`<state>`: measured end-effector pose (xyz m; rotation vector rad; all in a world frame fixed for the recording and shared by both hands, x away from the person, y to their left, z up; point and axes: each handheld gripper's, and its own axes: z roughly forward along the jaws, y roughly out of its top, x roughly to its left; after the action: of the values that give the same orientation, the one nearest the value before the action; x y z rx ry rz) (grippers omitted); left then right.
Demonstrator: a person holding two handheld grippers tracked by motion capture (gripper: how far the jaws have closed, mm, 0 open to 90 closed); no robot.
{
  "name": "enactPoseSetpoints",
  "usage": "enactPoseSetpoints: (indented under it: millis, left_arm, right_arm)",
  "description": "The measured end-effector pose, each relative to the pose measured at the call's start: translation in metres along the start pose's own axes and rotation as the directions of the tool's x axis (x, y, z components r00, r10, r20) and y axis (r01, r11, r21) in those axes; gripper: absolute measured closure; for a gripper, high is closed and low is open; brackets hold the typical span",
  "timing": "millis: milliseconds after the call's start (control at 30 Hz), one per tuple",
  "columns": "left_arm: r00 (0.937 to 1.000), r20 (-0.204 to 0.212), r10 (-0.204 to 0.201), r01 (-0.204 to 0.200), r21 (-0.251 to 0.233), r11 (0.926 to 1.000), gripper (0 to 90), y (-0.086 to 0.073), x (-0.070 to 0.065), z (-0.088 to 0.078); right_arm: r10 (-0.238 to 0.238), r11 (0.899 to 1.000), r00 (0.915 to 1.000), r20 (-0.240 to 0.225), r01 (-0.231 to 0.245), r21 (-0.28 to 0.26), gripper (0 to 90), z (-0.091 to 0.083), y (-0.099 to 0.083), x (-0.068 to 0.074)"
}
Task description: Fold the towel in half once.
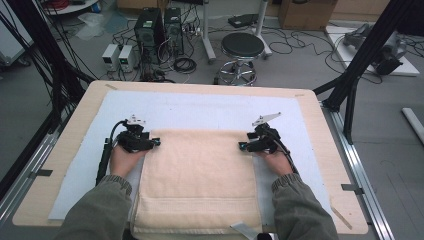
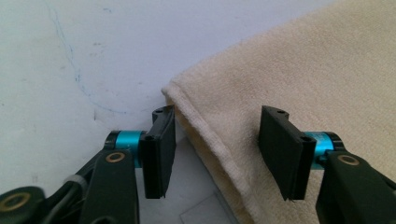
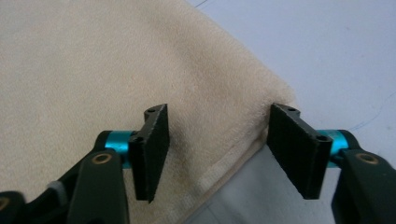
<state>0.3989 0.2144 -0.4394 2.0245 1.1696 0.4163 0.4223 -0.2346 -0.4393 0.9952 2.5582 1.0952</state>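
while the cream terry towel (image 1: pixel 199 180) lies flat on the white mat (image 1: pixel 85 165) over the wooden desk (image 1: pixel 320 130), your left gripper (image 2: pixel 214 154) and right gripper (image 3: pixel 217 151) straddle its far corners, fingers spread, pinching nothing. fold not started; grasp and lift remain. soft looped pile, stitched hem.

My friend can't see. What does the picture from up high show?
A person's two hands hold the left gripper and right gripper, both open, at the far corners of a folded cream towel. The towel lies on a white mat covering a wooden table.
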Motion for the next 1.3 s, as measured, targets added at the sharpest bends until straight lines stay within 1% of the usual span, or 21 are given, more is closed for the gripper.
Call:
enactPoseSetpoints:
  millis: [67,100,133,167,267,333,400,467,533,633,667,700,733,767,800,900,967,1100,1133,1267,1300]
  left_arm:
    - [0.9998,0.017,-0.010,0.010,-0.006,0.9999,59.2,0.001,0.001,0.001]
    - [0.9993,0.035,-0.014,0.014,0.003,0.9999,66.0,0.003,0.002,0.002]
    - [0.9985,0.052,-0.017,0.016,0.010,0.9998,72.3,0.004,0.003,0.003]
    - [0.9981,0.060,-0.014,0.013,0.019,0.9997,79.3,0.007,0.002,0.004]
    - [0.9989,0.043,0.017,-0.019,0.040,0.9990,83.3,0.015,0.002,0.007]
    - [0.9995,0.018,0.027,-0.028,0.038,0.9989,84.0,0.022,0.004,0.008]
    - [0.9998,-0.010,0.019,-0.019,0.016,0.9997,84.3,0.031,0.006,0.009]
    - [0.9990,-0.034,0.030,-0.029,0.009,0.9995,84.3,0.044,0.007,0.008]
    - [0.9974,-0.058,0.043,-0.045,-0.024,0.9987,84.3,0.059,0.008,0.003]
    - [0.9959,-0.078,0.045,-0.051,-0.073,0.9960,84.2,0.084,0.010,-0.006]
    - [0.9948,-0.090,0.048,-0.057,-0.096,0.9937,83.8,0.091,0.009,-0.009]
    - [0.9931,-0.105,0.053,-0.066,-0.120,0.9906,82.6,0.098,0.008,-0.011]
    - [0.9913,-0.117,0.060,-0.074,-0.123,0.9896,78.1,0.101,0.007,-0.012]
    - [0.9894,-0.127,0.069,-0.085,-0.122,0.9889,71.2,0.103,0.006,-0.012]
    - [0.9915,-0.110,0.071,-0.083,-0.117,0.9897,67.1,0.102,0.007,-0.012]
    - [0.9955,-0.069,0.065,-0.072,-0.096,0.9928,62.1,0.096,0.010,-0.012]
    - [0.9974,-0.047,0.055,-0.060,-0.112,0.9919,60.1,0.088,0.009,-0.014]
    - [0.9968,-0.021,0.077,-0.079,-0.124,0.9891,57.0,0.072,0.002,-0.020]
    - [0.9965,-0.010,0.083,-0.083,-0.127,0.9884,56.1,0.067,0.000,-0.024]
    - [0.9948,0.023,0.099,-0.095,-0.135,0.9863,52.0,0.053,-0.005,-0.036]
    - [0.9936,0.036,0.107,-0.103,-0.114,0.9882,51.0,0.051,-0.007,-0.039]
  right_arm:
    - [0.003,1.000,0.9997,-0.024,-0.003,-0.004,55.3,0.000,0.001,0.000]
    - [0.001,1.000,0.9994,-0.035,-0.001,-0.004,63.7,0.001,0.002,0.001]
    - [-0.012,1.000,0.9973,-0.072,0.012,-0.003,74.4,0.003,0.003,0.002]
    - [-0.026,1.000,0.9961,-0.084,0.026,-0.005,77.1,0.004,0.004,0.002]
    - [-0.012,1.000,0.9942,-0.107,0.012,0.001,81.6,0.004,0.008,-0.001]
    - [-0.002,1.000,0.9962,-0.087,0.001,-0.005,82.1,0.002,0.013,-0.005]
    - [-0.009,1.000,0.9988,-0.048,0.008,-0.024,82.3,-0.004,0.025,-0.006]
    - [-0.022,0.999,0.9996,-0.019,0.022,-0.033,82.3,-0.008,0.037,-0.008]
    - [-0.027,0.998,0.9995,0.015,0.027,-0.053,82.3,-0.014,0.052,-0.010]
    - [-0.028,0.995,0.9979,0.057,0.033,-0.090,82.2,-0.025,0.070,-0.017]
    - [-0.015,0.996,0.9981,0.060,0.021,-0.091,82.1,-0.028,0.075,-0.021]
    - [-0.011,0.994,0.9974,0.071,0.019,-0.105,81.4,-0.031,0.079,-0.023]
    - [-0.001,0.992,0.9972,0.075,0.011,-0.122,75.5,-0.033,0.082,-0.026]
    - [0.003,0.993,0.9976,0.069,0.006,-0.122,65.5,-0.033,0.084,-0.028]
    - [0.008,0.993,0.9974,0.071,0.000,-0.115,57.7,-0.032,0.084,-0.030]
    - [0.048,0.993,0.9981,0.039,-0.044,-0.107,47.9,-0.033,0.079,-0.033]
    - [0.052,0.993,0.9984,0.023,-0.050,-0.102,45.0,-0.035,0.074,-0.031]
    - [0.037,0.995,0.9991,-0.020,-0.039,-0.088,36.0,-0.041,0.062,-0.021]
    - [0.041,0.995,0.9989,-0.023,-0.043,-0.091,35.0,-0.043,0.058,-0.018]
    - [0.015,0.995,0.9996,-0.023,-0.018,-0.100,30.6,-0.055,0.046,-0.004]
    - [0.007,0.995,0.9998,-0.020,-0.009,-0.104,30.2,-0.058,0.043,0.000]
